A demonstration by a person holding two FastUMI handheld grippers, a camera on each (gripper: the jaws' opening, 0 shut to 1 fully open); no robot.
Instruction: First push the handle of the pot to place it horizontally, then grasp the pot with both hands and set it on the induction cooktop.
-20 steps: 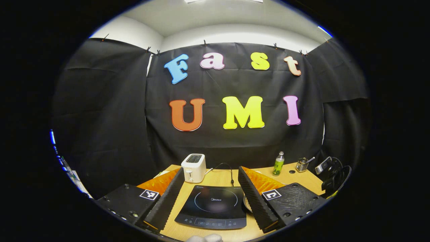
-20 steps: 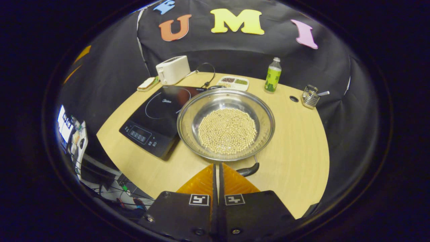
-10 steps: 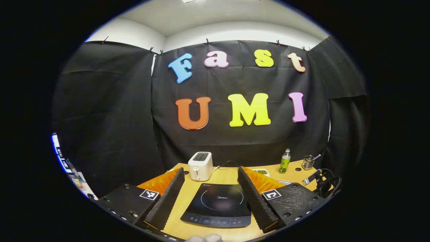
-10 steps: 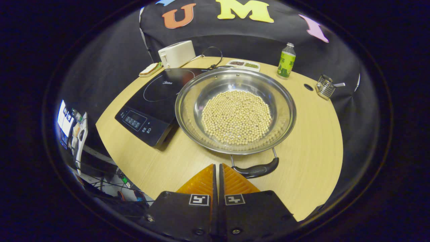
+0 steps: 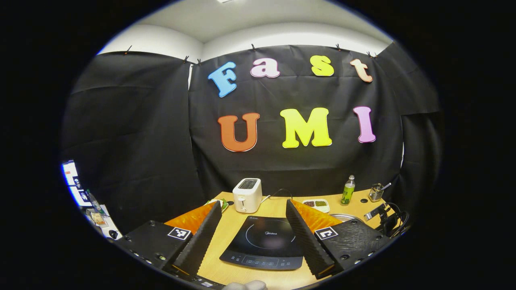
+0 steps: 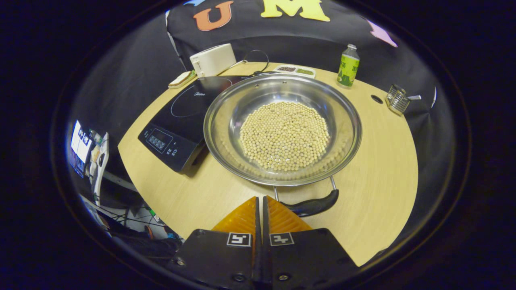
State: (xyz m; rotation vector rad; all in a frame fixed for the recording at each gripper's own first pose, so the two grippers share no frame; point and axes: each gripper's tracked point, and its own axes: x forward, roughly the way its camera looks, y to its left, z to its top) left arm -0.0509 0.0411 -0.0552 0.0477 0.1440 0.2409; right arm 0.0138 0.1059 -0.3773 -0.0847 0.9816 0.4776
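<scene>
A wide steel pot [image 6: 351,121] holding pale beans [image 6: 284,135] stands on the wooden table, its left rim over the edge of the black induction cooktop [image 6: 177,119]. The pot's black handle [image 6: 312,205] lies across on the near side, slightly tilted. My right gripper [image 6: 260,198] is shut with nothing in it, its tips just left of that handle and close to it. My left gripper [image 5: 253,202] is open and held above the table's near edge, with the cooktop [image 5: 264,241] between its fingers. A sliver of the pot's rim [image 5: 342,216] shows behind the right finger.
At the table's back stand a white toaster [image 6: 212,59], a small divided tray [image 6: 295,70], a green bottle [image 6: 348,66] and a wire utensil holder [image 6: 397,98]. A small sandwich-like item [image 6: 182,79] lies left of the toaster. The table's edge curves close in front.
My right gripper has moved in on the pot, which looks larger, and the handle has come fully into view beside its tips. My left gripper has drawn back from the table.
</scene>
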